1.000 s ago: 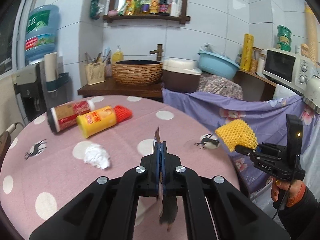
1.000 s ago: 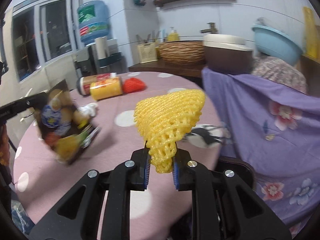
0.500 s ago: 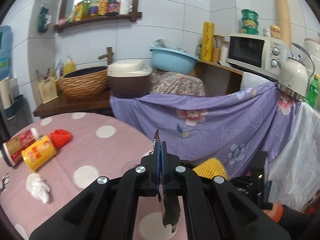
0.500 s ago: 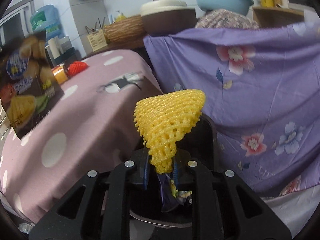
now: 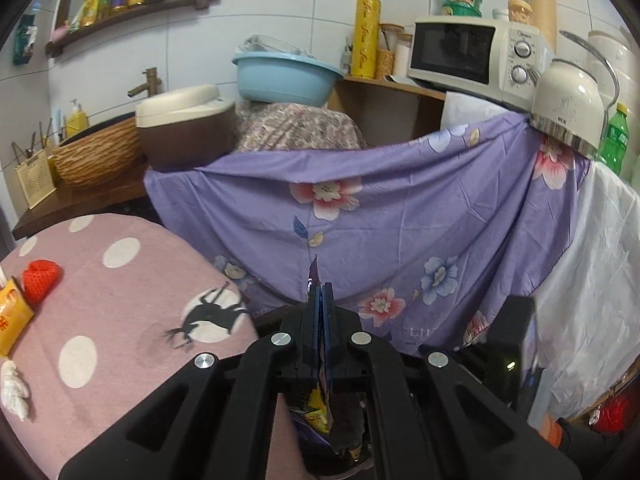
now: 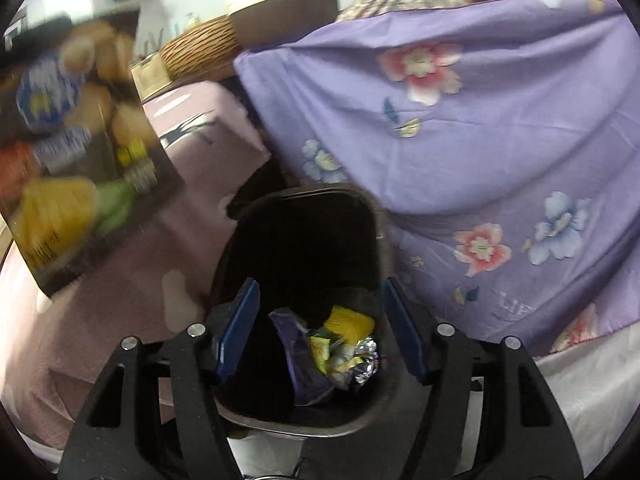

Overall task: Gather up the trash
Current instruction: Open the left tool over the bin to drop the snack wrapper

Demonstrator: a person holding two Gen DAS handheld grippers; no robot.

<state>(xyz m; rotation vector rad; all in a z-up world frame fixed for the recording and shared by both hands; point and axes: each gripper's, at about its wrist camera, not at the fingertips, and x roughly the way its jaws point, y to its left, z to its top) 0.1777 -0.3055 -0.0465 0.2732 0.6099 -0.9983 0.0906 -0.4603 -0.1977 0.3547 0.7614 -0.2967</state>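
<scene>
My left gripper (image 5: 320,300) is shut on a flat snack bag (image 5: 318,360), held edge-on past the table's rim; the bag's printed face shows blurred in the right wrist view (image 6: 76,148). My right gripper (image 6: 320,320) is open and empty, right above a dark trash bin (image 6: 376,224). In the bin lie the yellow foam net (image 6: 350,320) and several wrappers (image 6: 332,360). On the pink dotted table (image 5: 120,288) a red foam net (image 5: 40,276), a yellow bottle (image 5: 10,316) and a white crumpled tissue (image 5: 14,388) remain at the left.
A purple flowered cloth (image 5: 400,220) hangs over furniture behind the bin. A microwave (image 5: 476,56), a white kettle (image 5: 568,108), a blue basin (image 5: 284,78), a rice cooker (image 5: 184,128) and a wicker basket (image 5: 100,152) stand along the back. The right gripper's body (image 5: 516,344) is at the lower right.
My right gripper went down over the bin, opened and dropped the yellow foam net into it. My left gripper swung right with the snack bag, off the table towards the bin.
</scene>
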